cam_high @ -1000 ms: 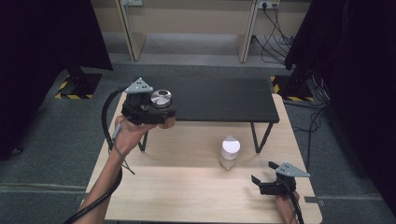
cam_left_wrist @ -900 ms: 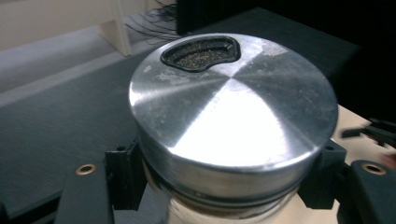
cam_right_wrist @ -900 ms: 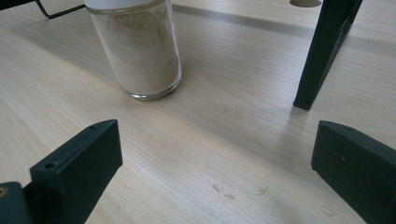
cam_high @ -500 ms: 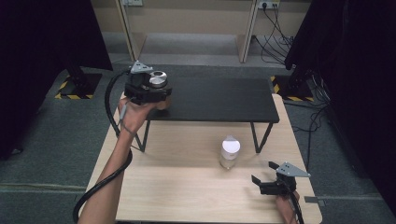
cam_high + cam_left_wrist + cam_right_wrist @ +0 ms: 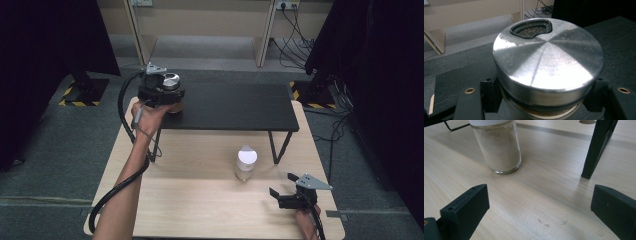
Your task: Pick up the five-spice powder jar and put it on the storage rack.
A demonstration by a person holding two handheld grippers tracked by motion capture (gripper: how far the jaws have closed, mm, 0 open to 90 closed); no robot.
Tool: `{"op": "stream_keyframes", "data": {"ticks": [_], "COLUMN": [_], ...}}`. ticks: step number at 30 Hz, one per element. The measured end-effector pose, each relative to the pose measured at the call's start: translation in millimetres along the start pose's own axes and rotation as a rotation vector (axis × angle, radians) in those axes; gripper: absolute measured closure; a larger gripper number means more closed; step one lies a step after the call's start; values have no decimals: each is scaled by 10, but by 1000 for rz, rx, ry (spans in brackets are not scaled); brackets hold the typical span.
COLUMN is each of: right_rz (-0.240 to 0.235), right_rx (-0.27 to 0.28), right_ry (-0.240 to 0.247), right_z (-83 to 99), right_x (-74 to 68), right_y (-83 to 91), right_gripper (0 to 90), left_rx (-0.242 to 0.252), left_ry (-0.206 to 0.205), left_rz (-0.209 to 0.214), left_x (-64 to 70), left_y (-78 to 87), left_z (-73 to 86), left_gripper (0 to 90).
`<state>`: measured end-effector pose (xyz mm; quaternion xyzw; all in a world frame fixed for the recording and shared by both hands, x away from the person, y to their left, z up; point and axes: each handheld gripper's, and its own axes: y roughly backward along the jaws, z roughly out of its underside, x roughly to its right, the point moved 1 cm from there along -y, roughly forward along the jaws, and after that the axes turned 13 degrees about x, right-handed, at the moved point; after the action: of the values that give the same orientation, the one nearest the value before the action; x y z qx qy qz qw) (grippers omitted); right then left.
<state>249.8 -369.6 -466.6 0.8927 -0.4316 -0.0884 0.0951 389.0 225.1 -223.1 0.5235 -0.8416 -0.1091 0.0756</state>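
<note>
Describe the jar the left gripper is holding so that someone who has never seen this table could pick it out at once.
Start at the black raised shelf standing on the wooden table and go to its far left corner. There the left gripper is shut on the metal-lidded jar. Unlike the white-capped jar of pale powder down on the table, it has a shiny silver lid with a dark kidney-shaped opening.

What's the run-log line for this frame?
left gripper: shut on metal-lid jar, at black shelf | right gripper: open, idle on table | white-lid jar: standing, untouched
</note>
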Motion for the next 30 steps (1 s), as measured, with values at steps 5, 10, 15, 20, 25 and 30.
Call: {"op": "stream_keyframes", "data": {"ticks": [5,10,15,20,25,30], "right_rz": [-3,-2,-2,-3,-4,-5], "right_rx": [3,3,2,3,2,1], "right_ry": [-3,-4,-1,-2,0,3], "right_z": [4,4,2,4,3,2], "right_x": [9,9,5,7,6,4], "right_y": [3,3,1,3,2,0], "right_gripper": [20,20,20,20,20,20], "left_rx": [2,2,-1,7,15,10], "left_ry": [9,9,-3,3,8,9], "left_rz": [-10,-14,-13,-18,-19,-16], "left_x": [-11,7,37,43,37,24], "left_y": [-49,-83,-98,-104,-100,-102], "left_z": [42,53,69,86,108,98], "left_gripper": [312,312,312,312,311,309]}}
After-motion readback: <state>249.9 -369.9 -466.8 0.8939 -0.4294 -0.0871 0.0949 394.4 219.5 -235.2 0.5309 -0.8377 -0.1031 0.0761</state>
